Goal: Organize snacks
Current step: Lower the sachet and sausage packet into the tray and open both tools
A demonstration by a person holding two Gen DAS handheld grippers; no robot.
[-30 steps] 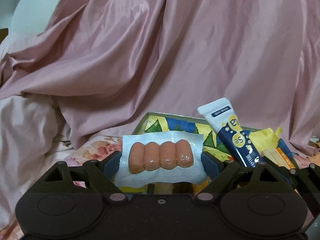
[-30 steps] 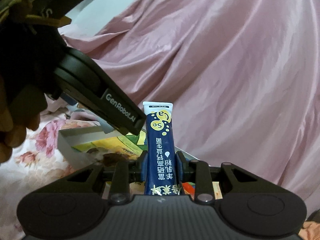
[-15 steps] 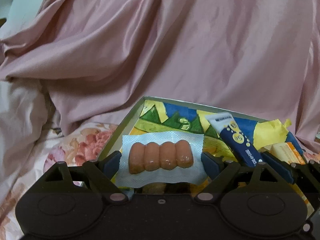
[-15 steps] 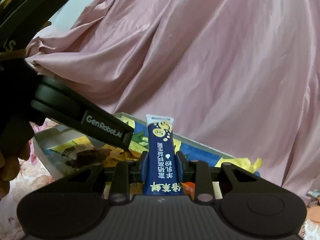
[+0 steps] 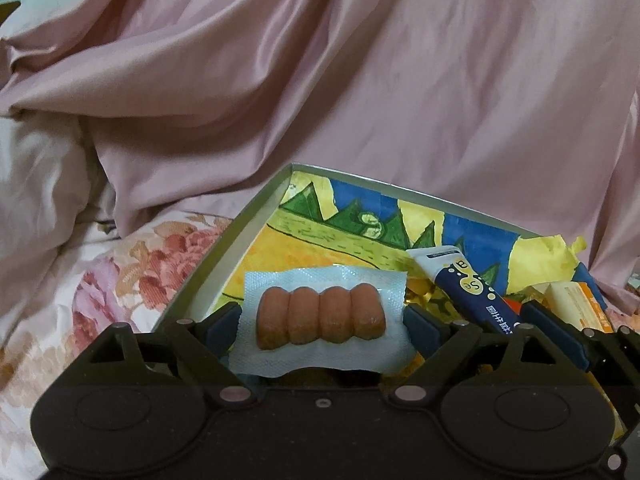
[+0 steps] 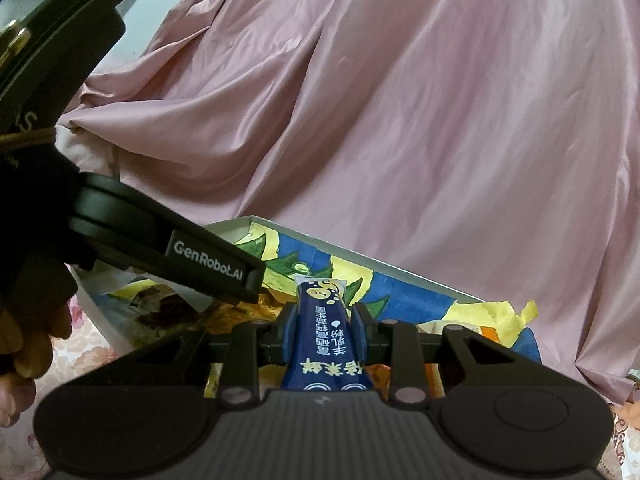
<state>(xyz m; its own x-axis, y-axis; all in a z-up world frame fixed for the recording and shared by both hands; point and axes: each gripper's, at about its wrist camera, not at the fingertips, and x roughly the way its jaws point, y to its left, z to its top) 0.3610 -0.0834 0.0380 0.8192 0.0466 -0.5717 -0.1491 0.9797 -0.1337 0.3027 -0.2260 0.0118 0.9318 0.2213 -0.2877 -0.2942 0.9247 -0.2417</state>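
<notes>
Both sets of jaws were closed on a snack. On the left gripper [image 5: 322, 326] they stood wide, because the sausage pack [image 5: 322, 316] was wide and flat; the pads pressed its clear side edges, and the four sausages lay level between them. On the right gripper [image 6: 325, 330] they were close together and pinched the thin blue stick pack [image 6: 326, 336] at its sides, so it pointed away like a finger.

Just past both snacks sat the box [image 5: 240, 236] with the bright painted lining, on the flowery sheet [image 5: 132, 276]. Both snacks hung over the open box, probably so they could be dropped in. On the far right of the box lay yellow and orange packets [image 5: 576, 308]. Behind it all hung the pink cloth [image 5: 360, 80].
</notes>
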